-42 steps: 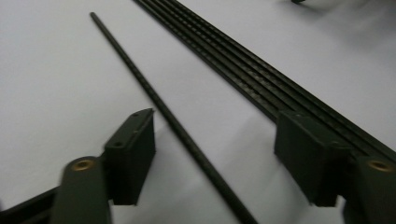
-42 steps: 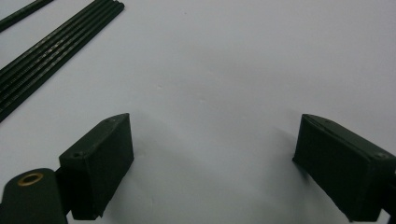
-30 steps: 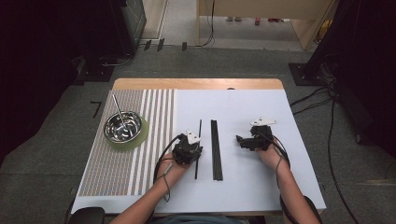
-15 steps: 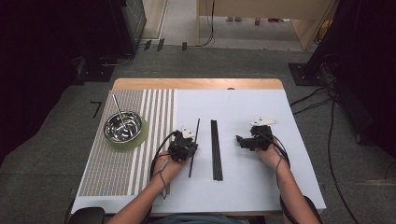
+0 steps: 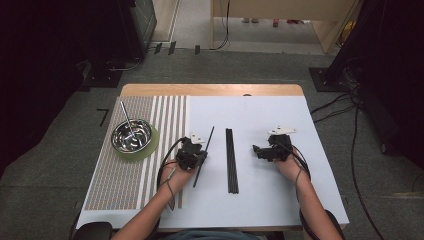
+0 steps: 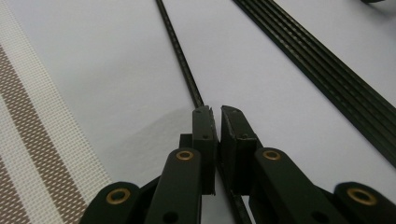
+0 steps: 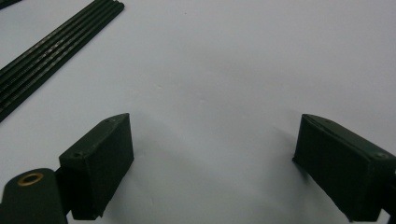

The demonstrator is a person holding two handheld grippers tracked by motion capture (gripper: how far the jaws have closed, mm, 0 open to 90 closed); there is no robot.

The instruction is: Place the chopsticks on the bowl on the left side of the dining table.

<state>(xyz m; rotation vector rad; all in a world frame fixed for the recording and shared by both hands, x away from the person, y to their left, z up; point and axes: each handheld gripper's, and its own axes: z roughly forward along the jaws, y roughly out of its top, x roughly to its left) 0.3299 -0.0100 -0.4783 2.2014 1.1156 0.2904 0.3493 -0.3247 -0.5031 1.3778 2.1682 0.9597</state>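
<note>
A single black rod (image 6: 180, 51) is pinched low on the white surface (image 5: 280, 200) by the left tongs (image 6: 217, 122), beside the rod bundle (image 5: 231, 160). Slippage is risked by so thin a grip. The right tongs (image 7: 215, 154) are spread, empty.

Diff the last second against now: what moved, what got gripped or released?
The left gripper has just been closing and now pinches the single black rod, which has swung from nearly parallel with the rod bundle to a slant, far end tipped right. The left hand shifted slightly. Unchanged: right gripper open over bare white table, bundle, steel bowl.
</note>
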